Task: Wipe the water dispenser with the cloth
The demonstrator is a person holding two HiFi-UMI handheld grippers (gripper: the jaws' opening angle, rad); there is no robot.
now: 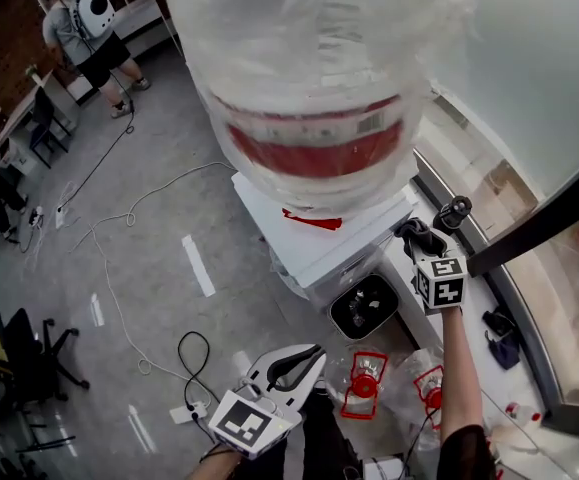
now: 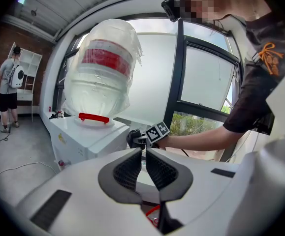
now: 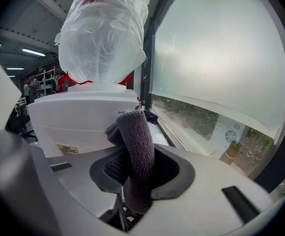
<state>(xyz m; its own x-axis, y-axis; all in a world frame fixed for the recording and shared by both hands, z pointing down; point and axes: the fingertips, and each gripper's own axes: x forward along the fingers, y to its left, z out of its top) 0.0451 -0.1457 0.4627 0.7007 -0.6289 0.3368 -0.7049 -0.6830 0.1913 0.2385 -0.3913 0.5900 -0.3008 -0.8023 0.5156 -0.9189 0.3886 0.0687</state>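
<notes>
The white water dispenser (image 1: 314,243) carries a big plastic-wrapped bottle (image 1: 314,88) with a red label. My right gripper (image 1: 416,236) is shut on a dark grey cloth (image 1: 424,240) and sits close to the dispenser's upper right side. In the right gripper view the cloth (image 3: 135,146) stands folded up between the jaws, with the dispenser's side wall (image 3: 83,119) just ahead. My left gripper (image 1: 304,360) hangs low in front of the dispenser, jaws shut and empty. In the left gripper view the left gripper (image 2: 143,152) faces the dispenser (image 2: 83,136) and the right gripper (image 2: 135,138).
Two empty bottles with red caps (image 1: 367,380) lie on the floor beside my legs. A black round-topped bin (image 1: 366,306) stands by the dispenser's base. Cables (image 1: 119,298) run across the grey floor. A person (image 1: 84,33) stands far back left. A window sill (image 1: 489,298) runs along the right.
</notes>
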